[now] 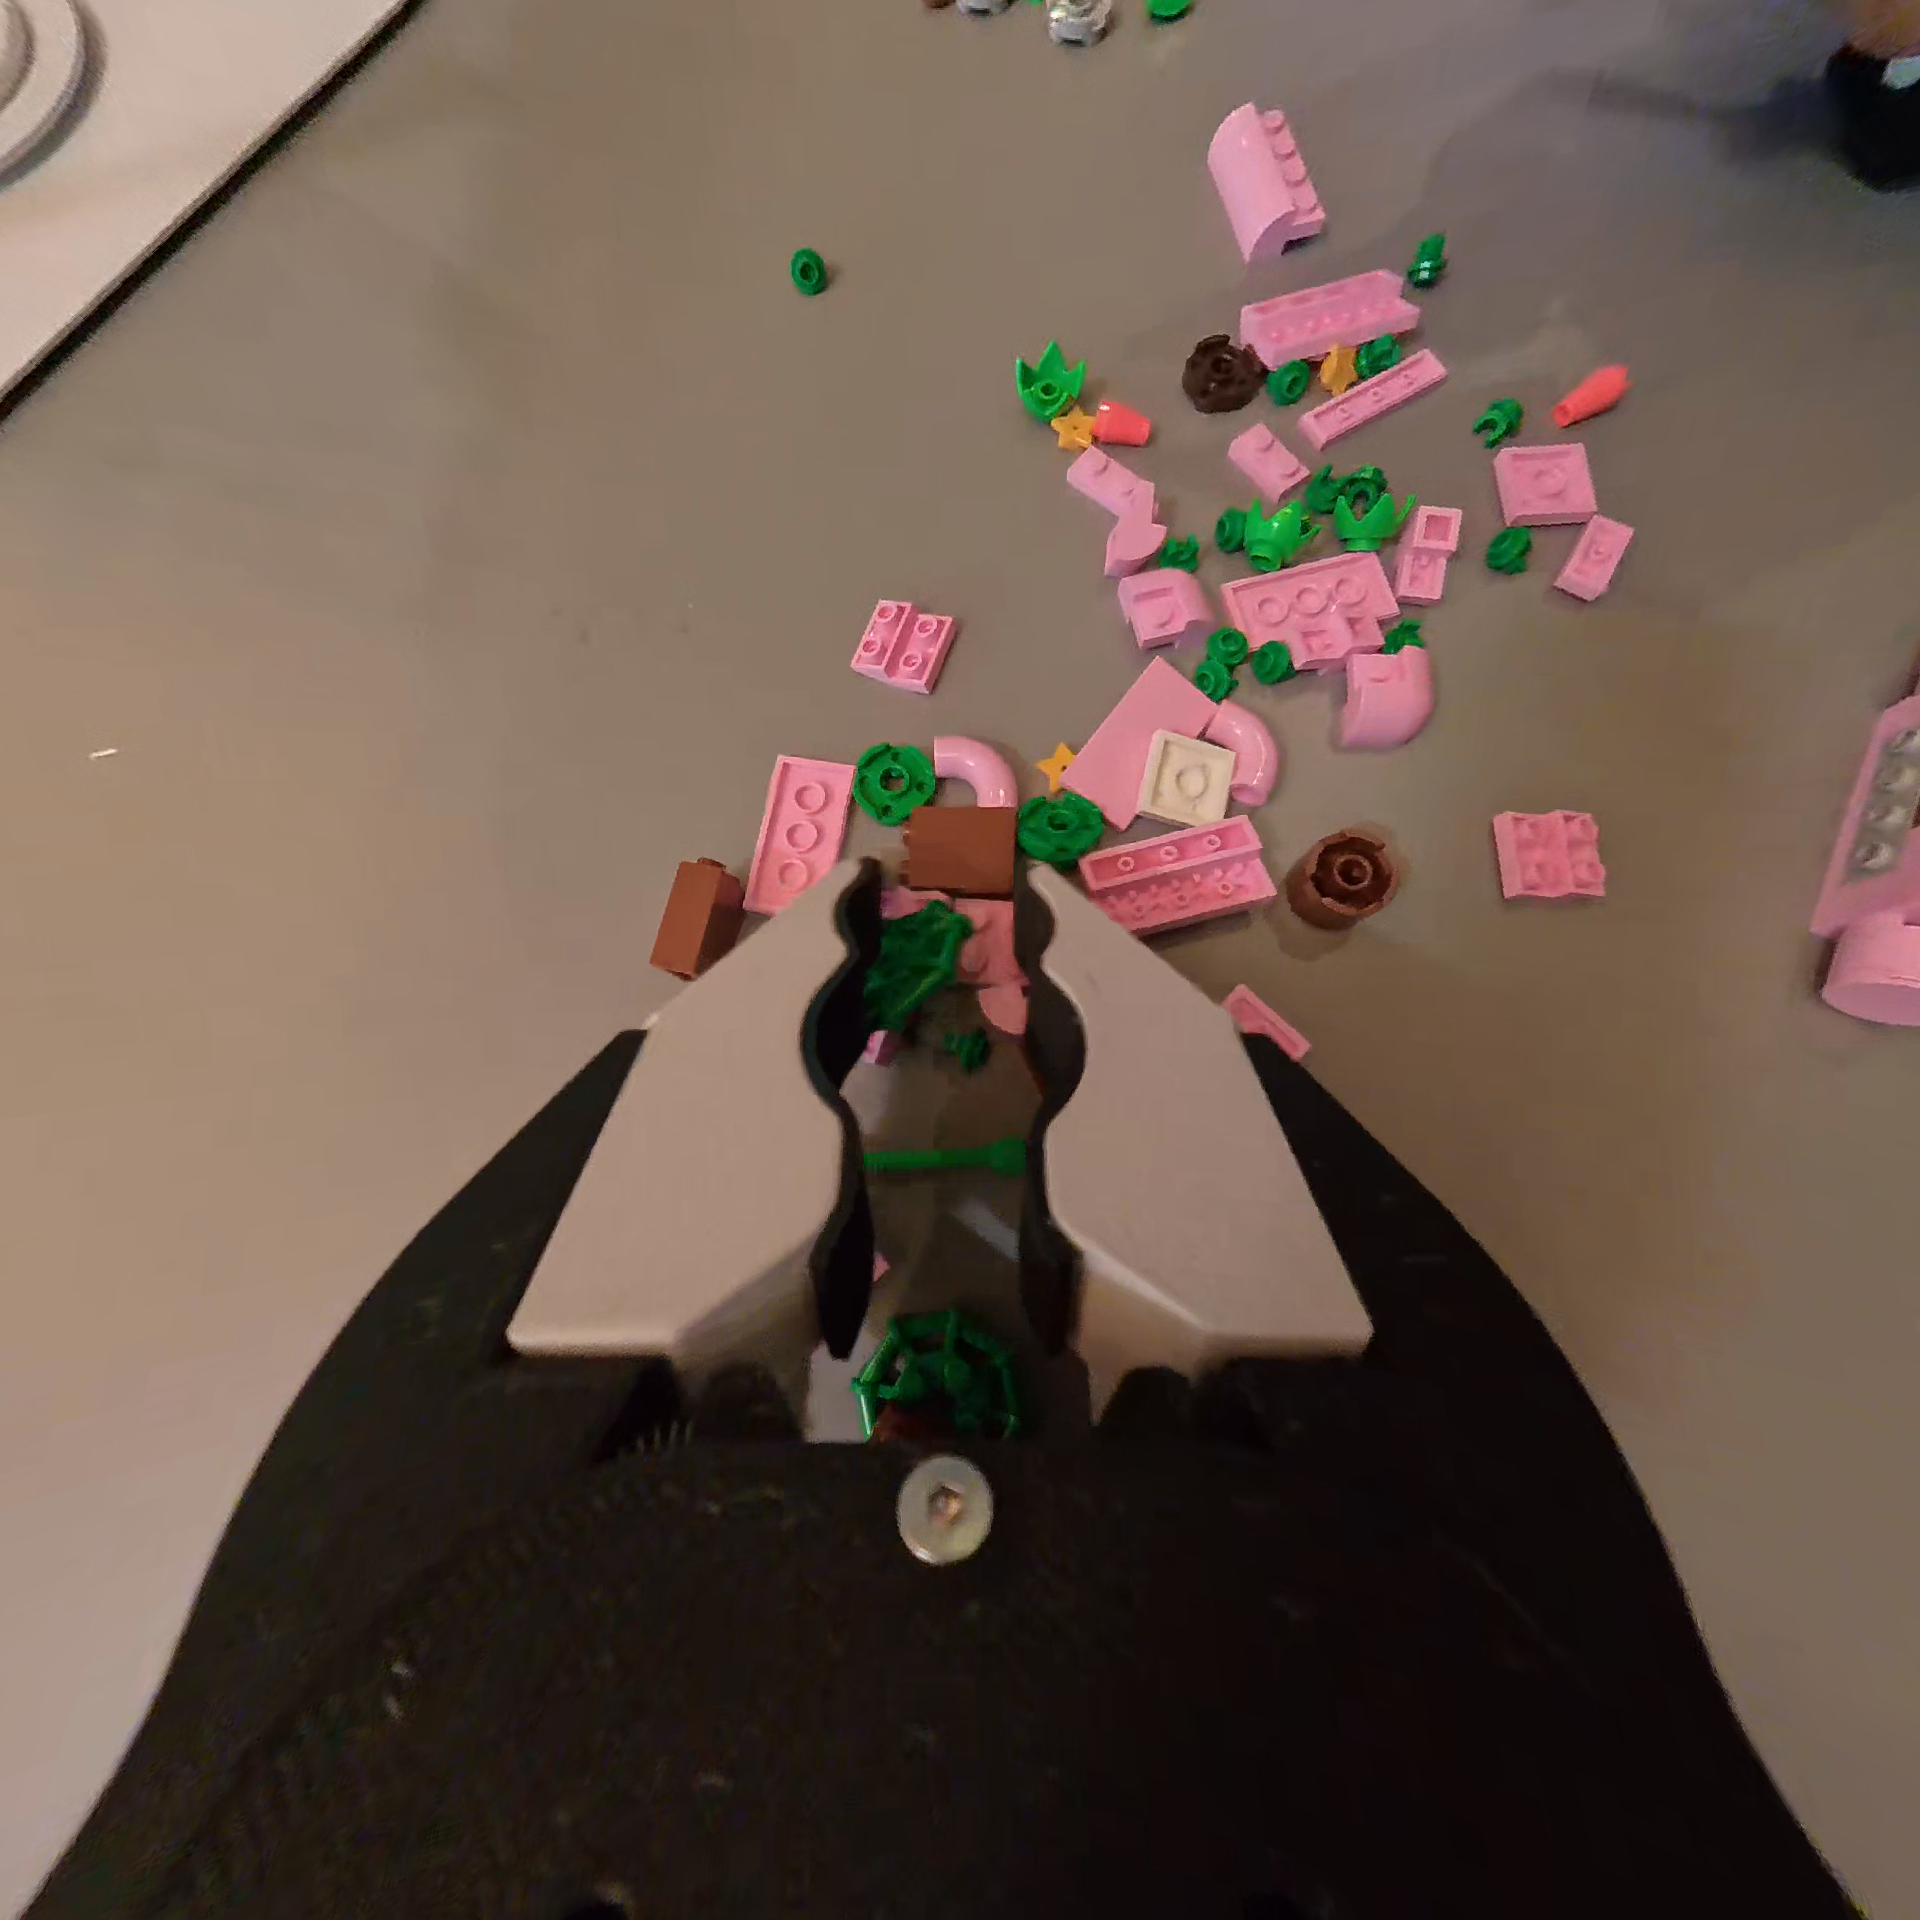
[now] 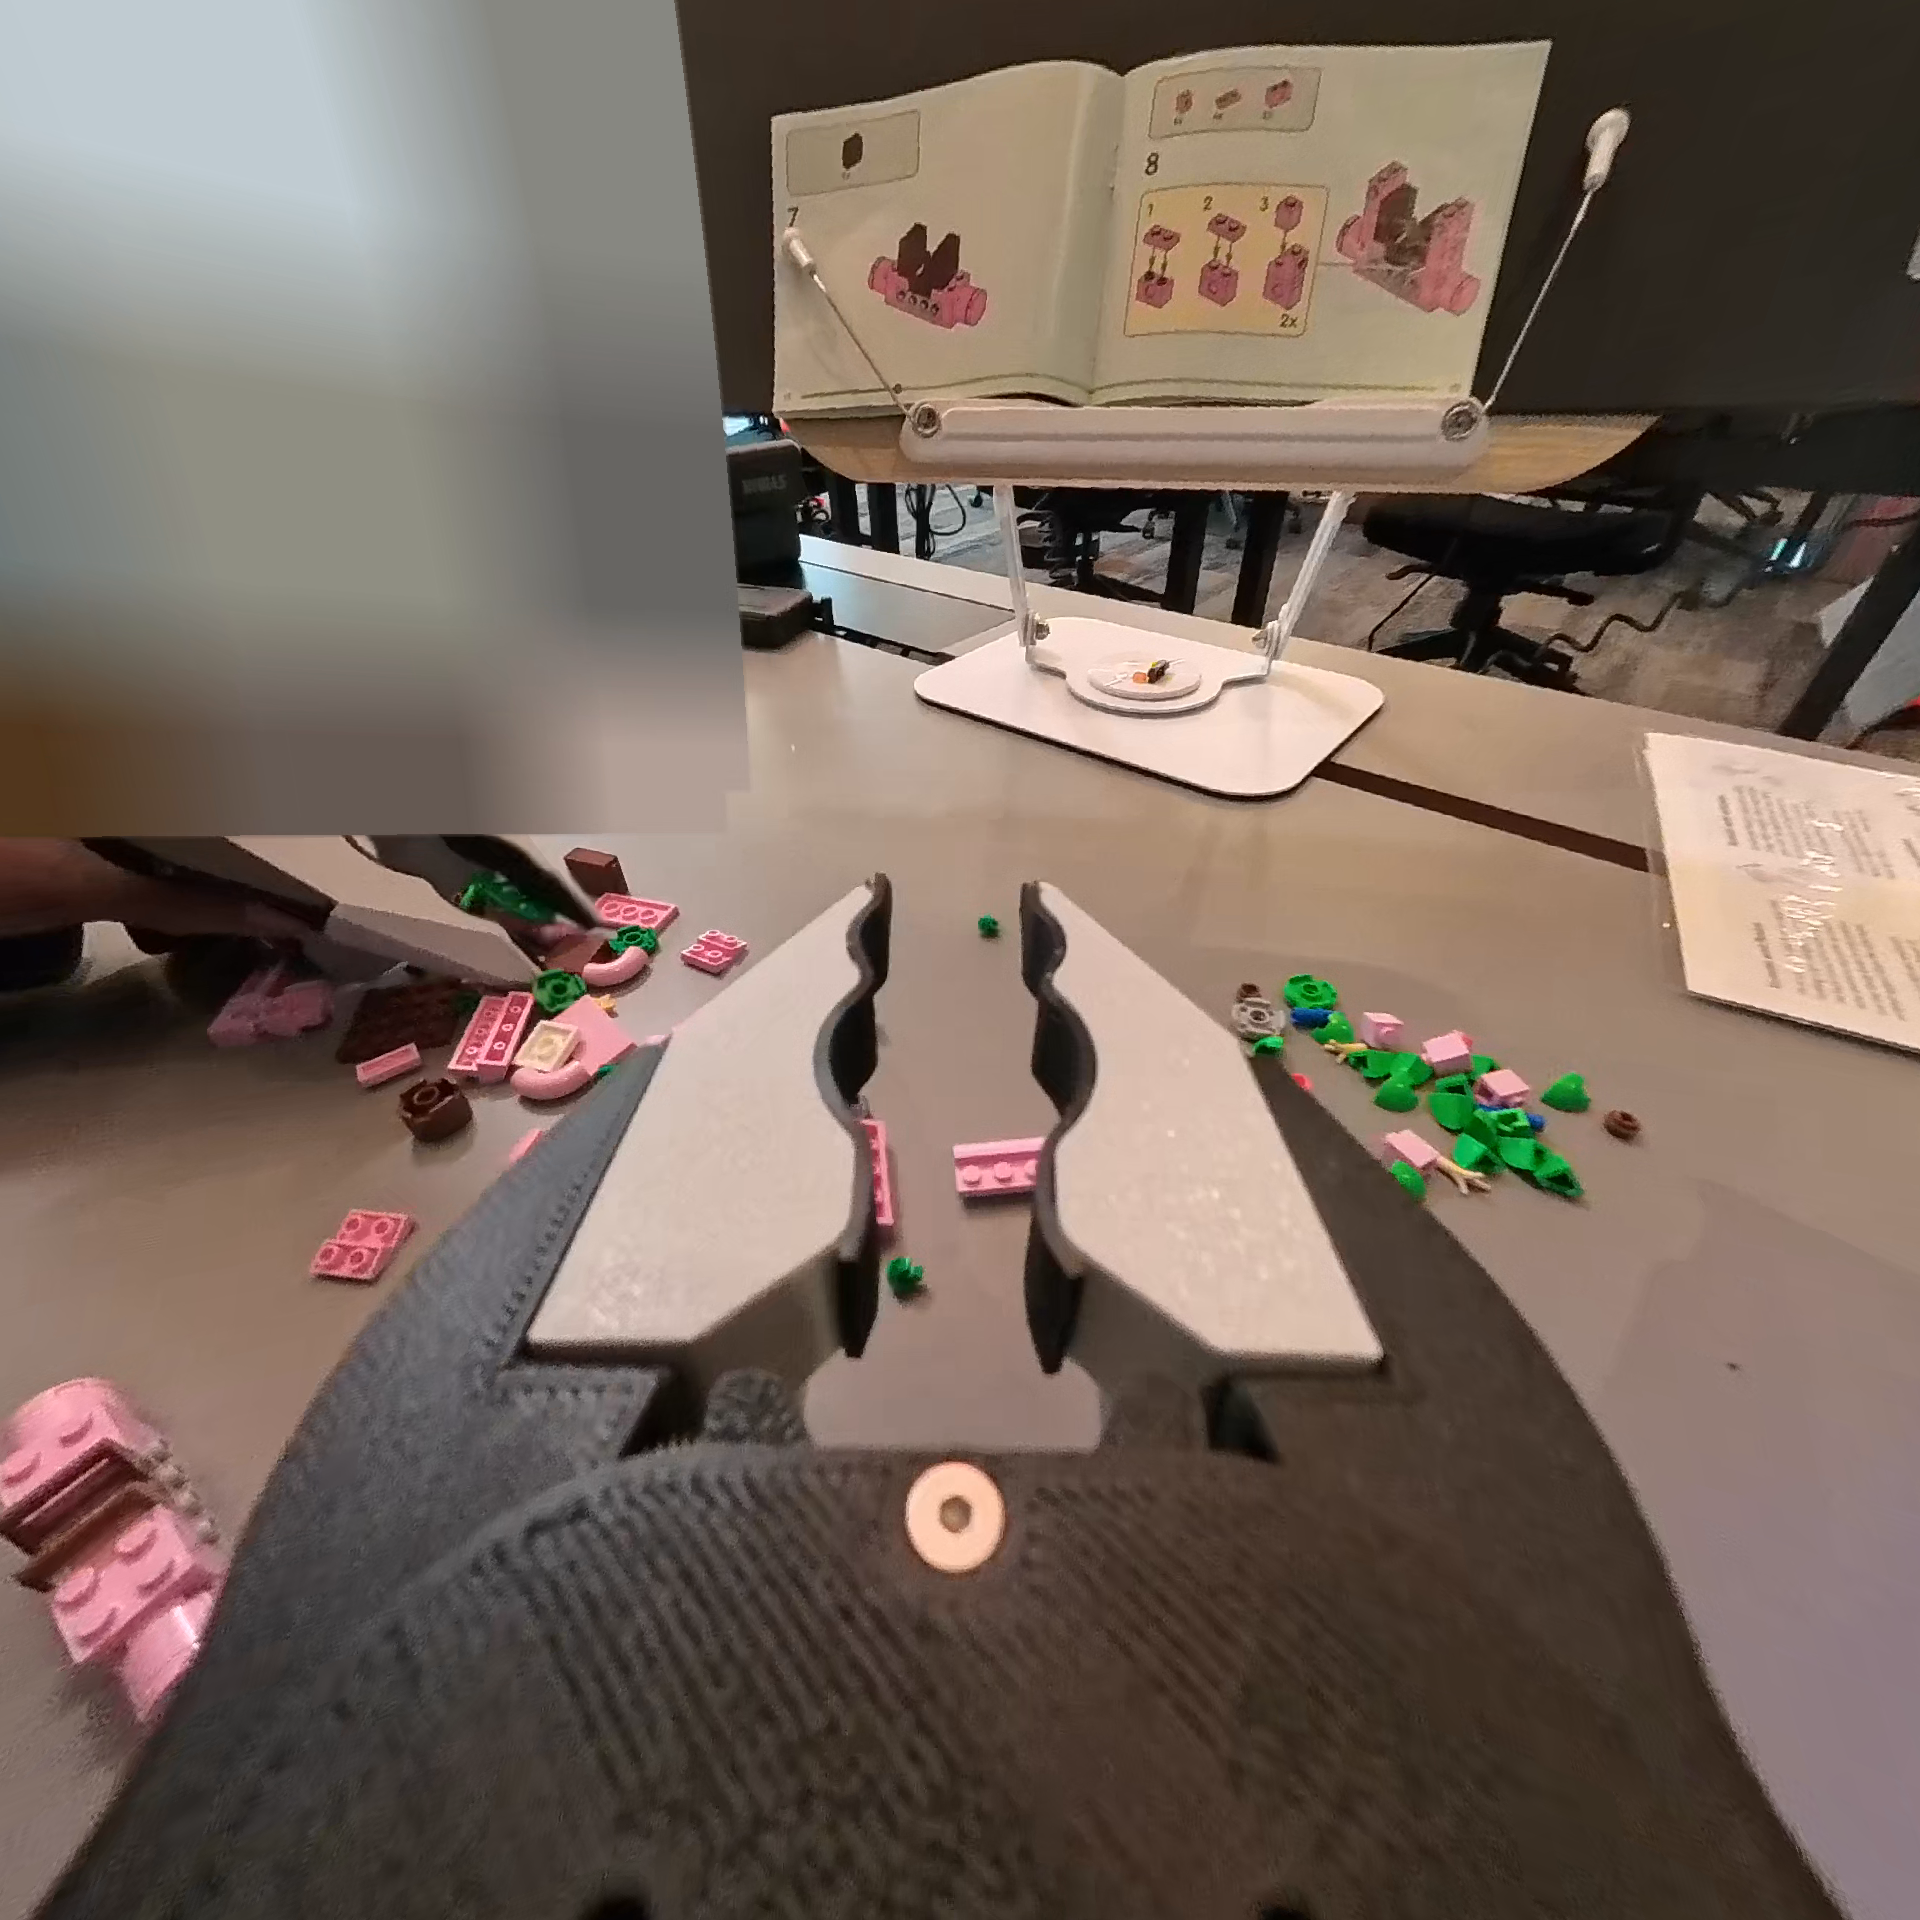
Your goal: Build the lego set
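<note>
Loose pink, green and brown lego pieces (image 1: 1299, 603) lie scattered on the grey table (image 1: 416, 623). My left gripper (image 1: 951, 894) is low over the near end of this pile with its jaws apart. A brown brick (image 1: 961, 847) sits at its fingertips and a green leafy piece (image 1: 914, 961) shows between its fingers; I cannot tell if they touch. The left gripper also shows in the right wrist view (image 2: 561, 935). My right gripper (image 2: 954, 904) is open and empty above the table, over a pink plate (image 2: 997, 1164). A partly built pink and brown assembly (image 2: 94, 1527) lies at the lower left.
An open instruction booklet (image 2: 1143, 229) rests on a white stand (image 2: 1299, 727) at the table's back. A printed sheet in a plastic sleeve (image 2: 1797, 894) lies at the right. A second pile of green and pink pieces (image 2: 1455, 1101) lies right of my right gripper. Spacing between my two grippers at the tips: around 20 cm. The pink plate (image 2: 997, 1164) lies some 9 cm from my right tips, 15 cm from my left tips. Seen from the left wrist view (image 1: 1279, 168) as well.
</note>
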